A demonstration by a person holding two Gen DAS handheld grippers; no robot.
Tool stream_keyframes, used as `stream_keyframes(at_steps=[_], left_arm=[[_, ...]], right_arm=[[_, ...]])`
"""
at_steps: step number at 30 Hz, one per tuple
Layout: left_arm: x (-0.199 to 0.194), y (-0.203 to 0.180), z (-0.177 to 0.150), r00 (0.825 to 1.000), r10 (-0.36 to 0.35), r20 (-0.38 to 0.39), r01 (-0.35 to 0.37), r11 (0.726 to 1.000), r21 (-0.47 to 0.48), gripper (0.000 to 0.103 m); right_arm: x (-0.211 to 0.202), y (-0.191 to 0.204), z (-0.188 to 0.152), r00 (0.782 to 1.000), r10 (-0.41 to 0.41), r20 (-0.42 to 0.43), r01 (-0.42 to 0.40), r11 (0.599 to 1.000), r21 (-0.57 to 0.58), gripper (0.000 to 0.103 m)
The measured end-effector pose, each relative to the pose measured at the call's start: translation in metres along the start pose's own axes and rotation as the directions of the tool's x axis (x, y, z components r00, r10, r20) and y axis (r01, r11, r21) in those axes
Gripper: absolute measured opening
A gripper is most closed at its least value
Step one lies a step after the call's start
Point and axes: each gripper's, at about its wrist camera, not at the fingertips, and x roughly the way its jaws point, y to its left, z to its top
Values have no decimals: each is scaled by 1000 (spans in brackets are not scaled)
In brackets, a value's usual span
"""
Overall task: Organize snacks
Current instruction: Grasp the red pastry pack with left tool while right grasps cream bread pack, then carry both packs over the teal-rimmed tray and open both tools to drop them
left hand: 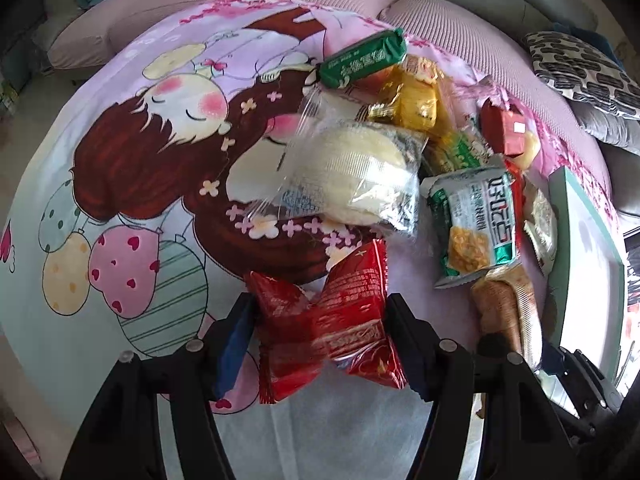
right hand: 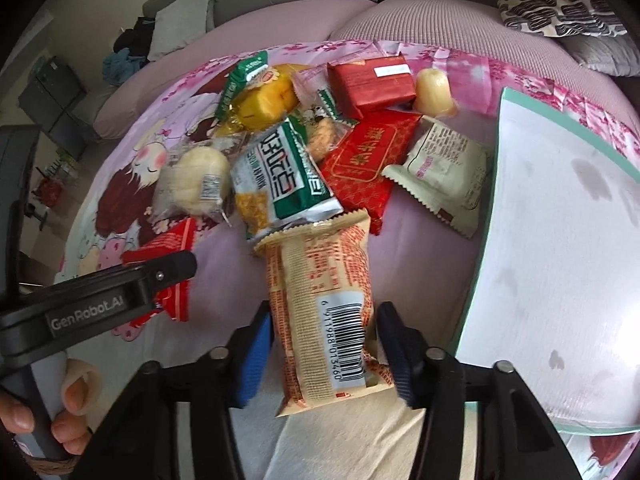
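- Now, in the left wrist view, our left gripper [left hand: 320, 332] pinches a red snack packet [left hand: 324, 320]; the wrapper crumples between the blue pads and sits just above the cartoon-print sheet [left hand: 120, 160] on the bed.
- Beyond it lies the snack pile: a clear-wrapped white bun [left hand: 352, 176], a green-and-white cracker pack [left hand: 472, 224] and a green roll [left hand: 364, 60] at the far side. A white tray with a teal rim [left hand: 584, 240] lies at the right edge.
- In the right wrist view, our right gripper [right hand: 324, 356] has its pads against both sides of a beige barcode packet [right hand: 324, 320], so we judge it gripped; the far end of the packet touches the cracker pack [right hand: 280, 172].
- The tray [right hand: 560, 240] lies just beside this packet on the right, bare of snacks. The left gripper [right hand: 160, 276] and its red packet [right hand: 176, 240] show at the left.
- We judge the step to be picking, with both packets in hand and none yet sorted. The next move likely calls for lifting the beige packet clear of the pile and carrying it over the teal rim without dragging its neighbours.
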Motion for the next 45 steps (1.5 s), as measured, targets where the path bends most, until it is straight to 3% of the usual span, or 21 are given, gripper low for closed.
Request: stream_keyframes(at_steps=[2, 5, 15, 28, 36, 41, 45], left_arm=[[0, 0, -1, 1000, 6, 3, -6, 1000, -1, 63], [-2, 0, -1, 1000, 3, 10, -3, 1000, 0, 61], [-24, 1, 2, 996, -35, 85, 38, 999, -27, 60], [-65, -16, 6, 969, -85, 231, 88, 996, 1, 60], [-81, -67, 17, 961, -140, 239, 120, 988, 97, 60], [-82, -114, 29, 954, -198, 225, 159, 971, 180, 60], [-77, -156, 37, 948, -248, 201, 195, 949, 249, 60]], right_arm=[[0, -1, 0, 1000, -11, 2, 11, 1000, -2, 42], [-3, -1, 0, 1000, -17, 10, 18, 1000, -13, 39], [-18, -3, 3, 998, -34, 58, 34, 999, 4, 38], [-56, -19, 15, 982, -41, 183, 30, 997, 66, 38], [-76, -65, 26, 953, -156, 259, 111, 977, 180, 38], [-88, -108, 30, 918, -298, 262, 223, 934, 279, 38], [-98, -145, 26, 905, -345, 250, 240, 898, 369, 38]])
